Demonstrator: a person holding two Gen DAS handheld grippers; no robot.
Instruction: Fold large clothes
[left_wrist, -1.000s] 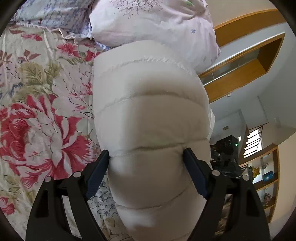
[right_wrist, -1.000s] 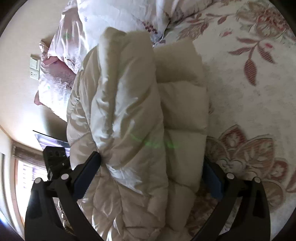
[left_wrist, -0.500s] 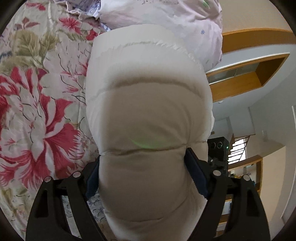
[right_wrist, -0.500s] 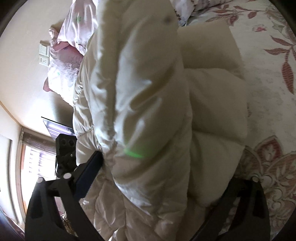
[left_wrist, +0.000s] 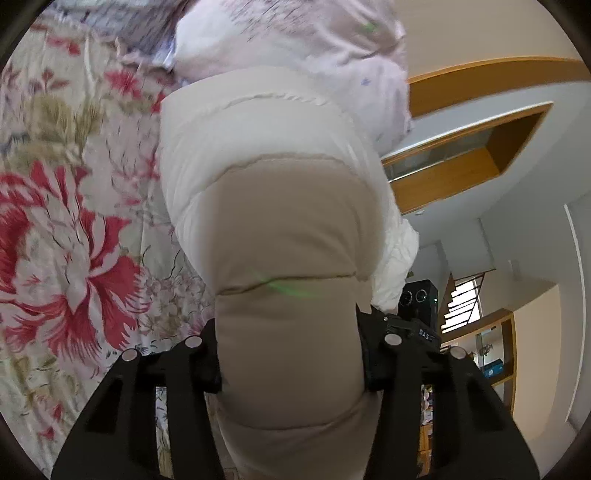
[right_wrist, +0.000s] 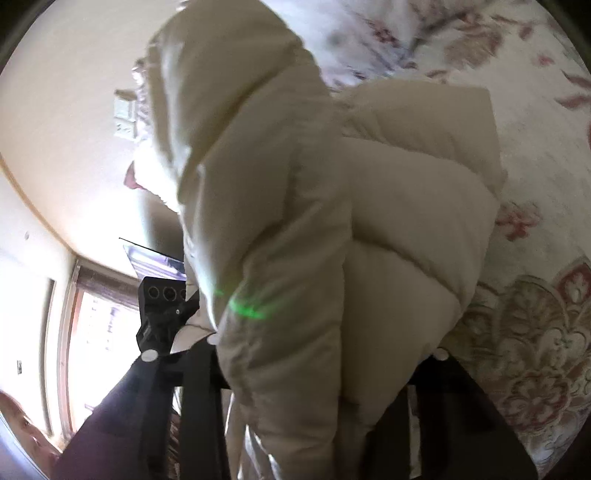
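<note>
Cream quilted puffer jacket (left_wrist: 280, 206) lies bunched lengthwise on a bed, over a floral bedspread (left_wrist: 74, 236) with large red blooms. Far end of the jacket butts against a pale pink floral pillow (left_wrist: 295, 40) at the head of the bed.

Left gripper (left_wrist: 290, 358): jaws closing, a padded roll of the jacket between them. Both black fingers (left_wrist: 207, 365) press into the fabric sides; the roll bulges above and below the pinch. Held, at a middling width.

Right gripper (right_wrist: 325, 354): jaws closing on a thick fold of the same jacket (right_wrist: 295, 221). The fabric fills the gap and spills over both fingers, hiding the pads; it narrows where the fingers meet it, so it reads as gripped. In this view the jacket stands as a tall ridge on the left, with a lower quilted section lying to its right on the bedspread (right_wrist: 535, 332).

Right-wrist view is blurred toward the top. The other gripper's camera housing (right_wrist: 162, 295) shows at the left of the ridge; likewise a black camera housing (left_wrist: 419, 299) shows at the right of the roll in the left-wrist view.

Background: wooden-trimmed wall recess (left_wrist: 480, 140), a shelf unit (left_wrist: 495, 354), a bright window (right_wrist: 92, 332), a wall switch plate (right_wrist: 125, 114).
</note>
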